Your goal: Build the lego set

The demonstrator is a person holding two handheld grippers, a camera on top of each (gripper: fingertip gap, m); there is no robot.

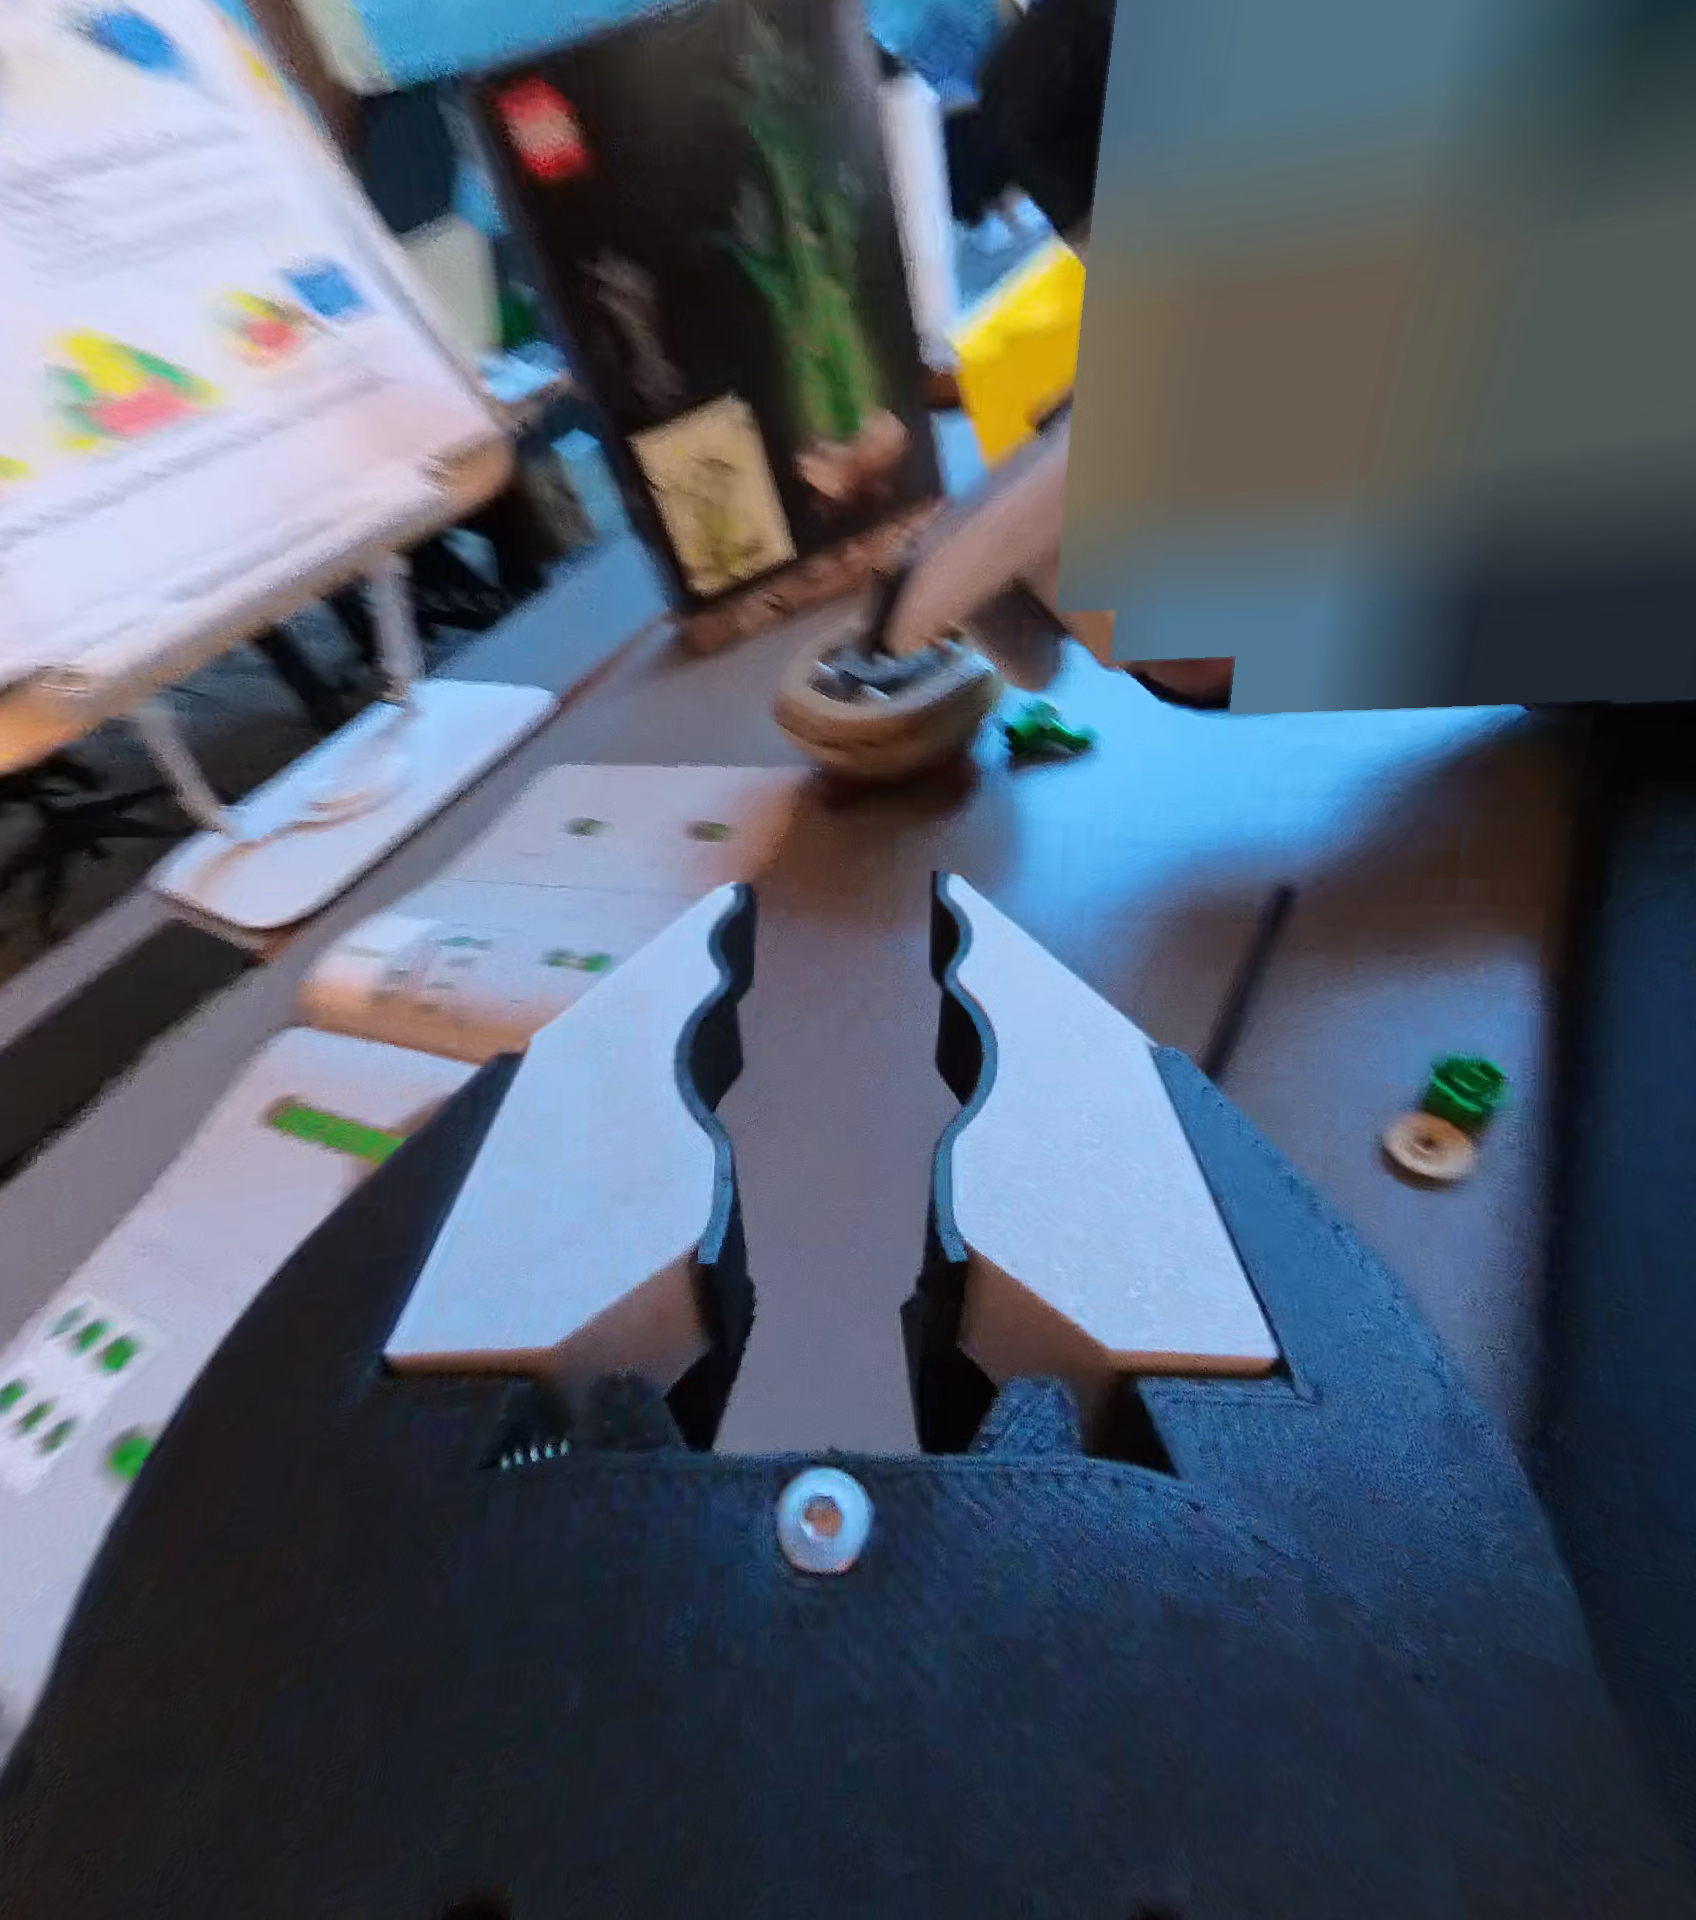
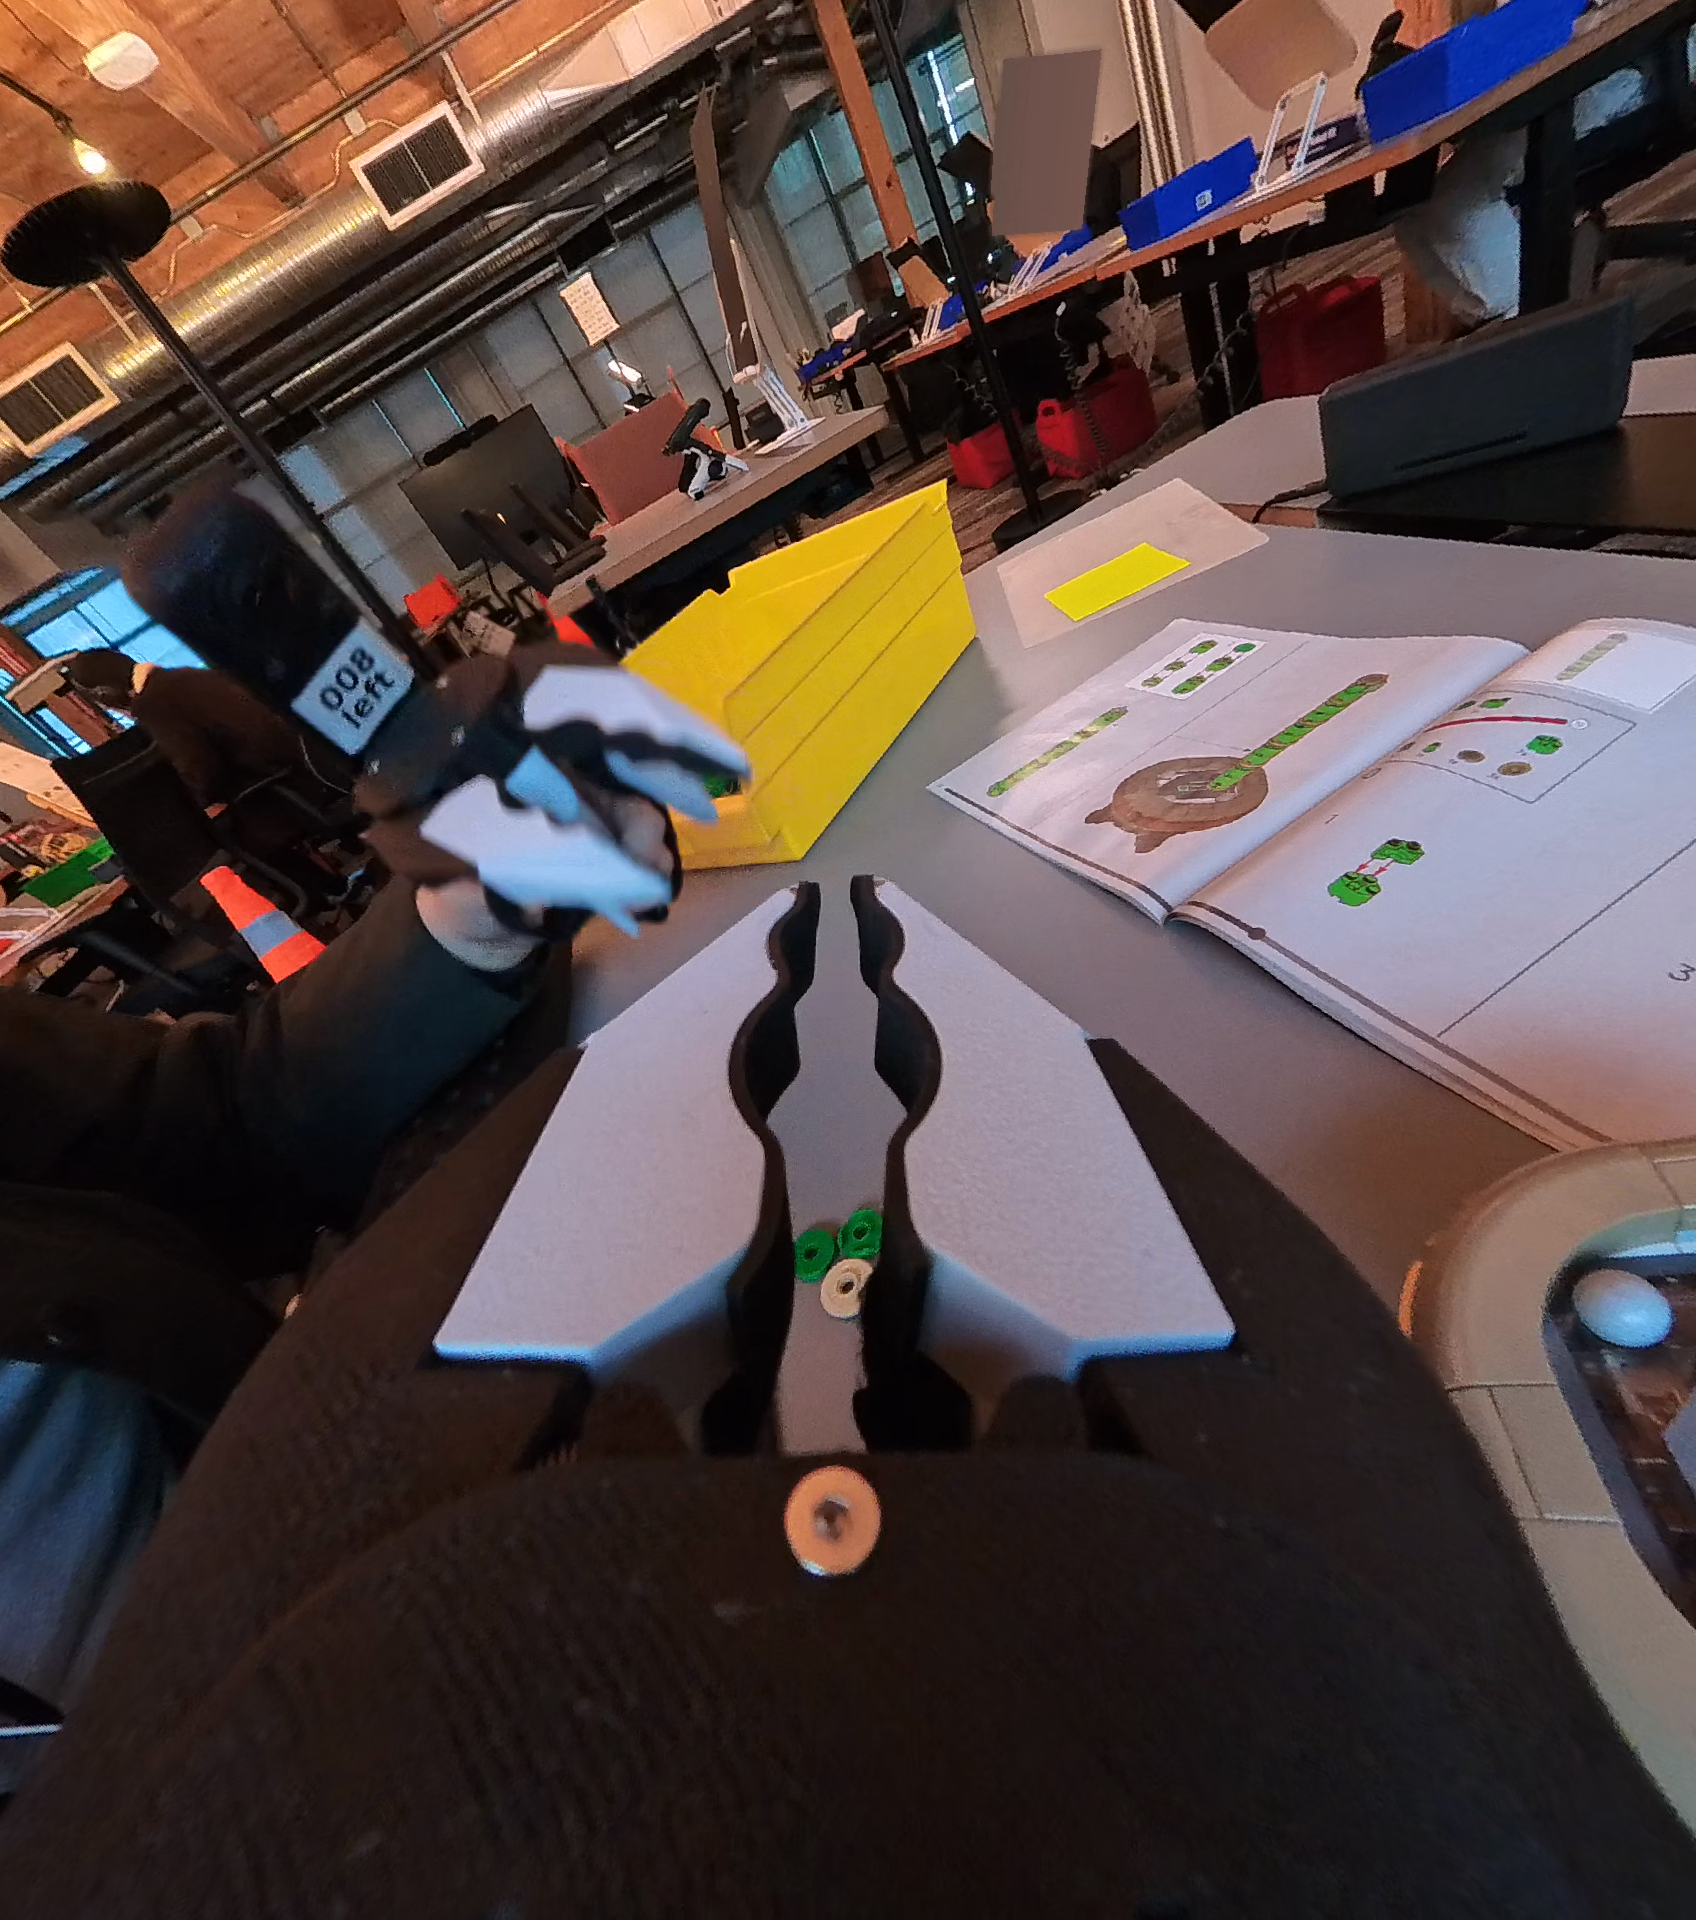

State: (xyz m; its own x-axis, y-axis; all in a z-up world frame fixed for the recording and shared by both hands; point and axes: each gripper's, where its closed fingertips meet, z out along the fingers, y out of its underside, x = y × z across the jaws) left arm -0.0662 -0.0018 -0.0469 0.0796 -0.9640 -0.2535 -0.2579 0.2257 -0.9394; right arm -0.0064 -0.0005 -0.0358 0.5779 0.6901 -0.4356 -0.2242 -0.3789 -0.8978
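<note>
Both claws empty over counter, lego bits loose.
Left claw point(image 1: 842, 904) spread, right claw point(image 2: 836, 894) nearly pressed together, pinching nothing. 2 green pieces point(image 2: 836, 1245) and tan disc point(image 2: 846, 1290) lie on counter point(image 2: 1239, 1049) near manual point(image 2: 1395, 831); bin point(image 2: 823, 665) behind manual.

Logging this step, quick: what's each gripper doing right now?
Left gripper: open, holding nothing.
Right gripper: nearly closed, narrow gap at the tips, nothing gripped; small green pieces lie on the table beneath it.
</note>
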